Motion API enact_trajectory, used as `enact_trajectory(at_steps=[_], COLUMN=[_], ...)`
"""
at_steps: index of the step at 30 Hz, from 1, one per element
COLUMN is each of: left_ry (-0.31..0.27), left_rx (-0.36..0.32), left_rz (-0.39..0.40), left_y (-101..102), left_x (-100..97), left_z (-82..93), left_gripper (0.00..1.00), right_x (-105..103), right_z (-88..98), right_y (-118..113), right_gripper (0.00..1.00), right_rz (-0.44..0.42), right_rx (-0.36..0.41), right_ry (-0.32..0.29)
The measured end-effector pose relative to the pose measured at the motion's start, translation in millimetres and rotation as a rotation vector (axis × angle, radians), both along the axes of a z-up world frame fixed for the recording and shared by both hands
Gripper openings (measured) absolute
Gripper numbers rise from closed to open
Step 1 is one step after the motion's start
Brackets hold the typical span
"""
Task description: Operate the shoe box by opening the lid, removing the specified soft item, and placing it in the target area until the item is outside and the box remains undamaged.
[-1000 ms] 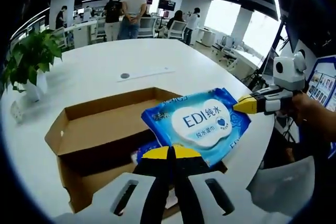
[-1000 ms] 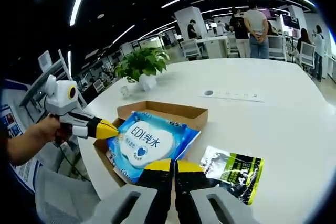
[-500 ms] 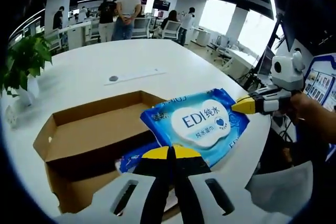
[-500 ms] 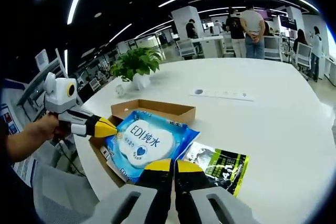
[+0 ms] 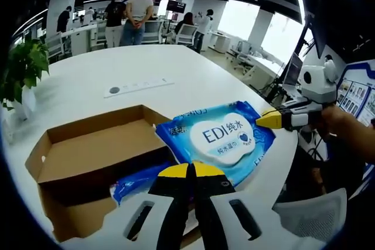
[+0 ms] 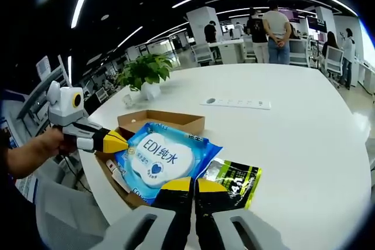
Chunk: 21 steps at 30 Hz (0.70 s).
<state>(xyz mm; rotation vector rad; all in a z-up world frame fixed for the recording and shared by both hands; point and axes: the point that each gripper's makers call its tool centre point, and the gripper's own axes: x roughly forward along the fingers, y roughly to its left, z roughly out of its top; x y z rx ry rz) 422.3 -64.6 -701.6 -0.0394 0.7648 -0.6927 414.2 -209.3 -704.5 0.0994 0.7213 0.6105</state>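
Observation:
A blue wet-wipes pack (image 5: 220,139) with a white label hangs above the table, held at two edges. My left gripper (image 5: 190,172) is shut on its near edge. My right gripper (image 5: 270,120) comes in from the right, shut on the pack's side edge. In the right gripper view the pack (image 6: 161,156) sits just past my right gripper (image 6: 194,184), and the left gripper (image 6: 114,141) pinches its left edge. The open cardboard shoe box (image 5: 88,150) lies to the left with another blue pack (image 5: 137,181) inside. The box (image 6: 159,120) shows behind the held pack.
A green-and-black pouch (image 6: 237,177) lies on the white table (image 6: 304,144) beside the box. A white strip (image 5: 137,86) lies farther out. A potted plant (image 6: 143,71) stands near the table's edge. People stand at desks in the background.
Both grippers have carried the wipes pack sideways off the box, toward the pouch. The box now sits further left in both views. Both grips are unchanged.

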Motion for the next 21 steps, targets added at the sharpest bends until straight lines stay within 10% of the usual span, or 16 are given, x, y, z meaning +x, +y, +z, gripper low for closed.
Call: enact_trajectory(at_steps=[21], left_ry=[0.007], left_rx=[-0.016], left_rz=[-0.016], left_y=[-39.2], left_x=[8.3], left_z=[-17.1], left_gripper=[0.0], right_x=[5.7], right_z=[-16.5], right_y=[-37.0], right_gripper=[0.0], right_rz=[-0.006], right_rx=[-0.022], right_ry=[0.014])
